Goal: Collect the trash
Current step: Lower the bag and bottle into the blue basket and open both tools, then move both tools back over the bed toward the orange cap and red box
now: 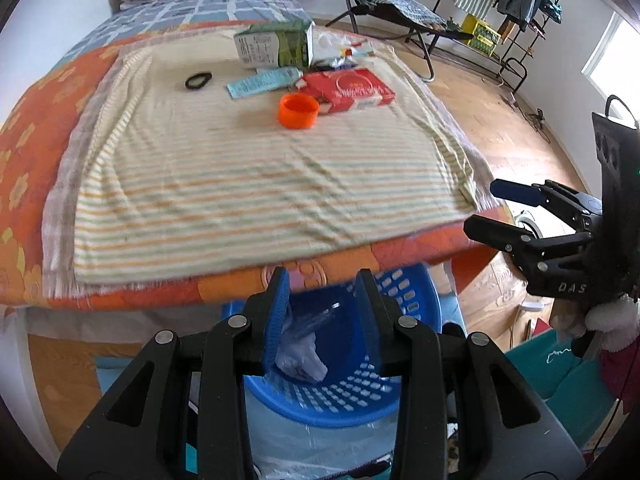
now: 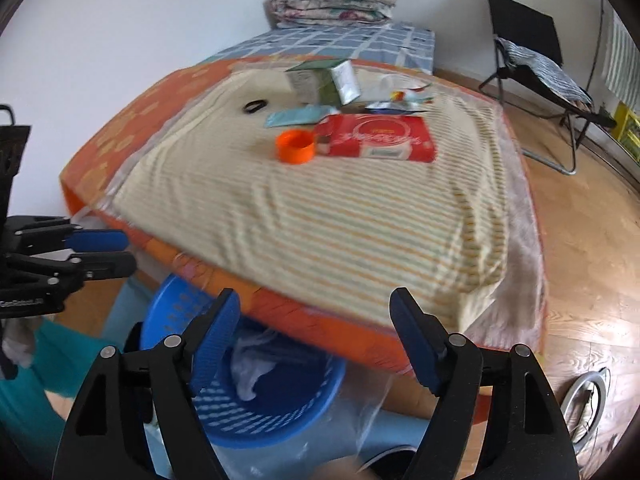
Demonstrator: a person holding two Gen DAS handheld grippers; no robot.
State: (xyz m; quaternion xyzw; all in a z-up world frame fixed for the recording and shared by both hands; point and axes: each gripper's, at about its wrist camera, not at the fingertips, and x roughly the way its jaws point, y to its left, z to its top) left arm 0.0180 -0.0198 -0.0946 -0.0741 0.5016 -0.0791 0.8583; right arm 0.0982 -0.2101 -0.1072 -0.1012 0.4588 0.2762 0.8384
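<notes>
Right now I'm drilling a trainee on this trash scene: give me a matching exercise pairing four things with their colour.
Things:
1. basket
2. cap
3. flat box
4. loop

Colours:
A. red
B. black
C. blue
D. orange

Pairs: 1-C, 2-D, 3-A, 4-B.

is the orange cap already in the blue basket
No, the orange cap sits on the striped cloth on the bed beside the red box, while the blue basket below holds only crumpled plastic.
</notes>
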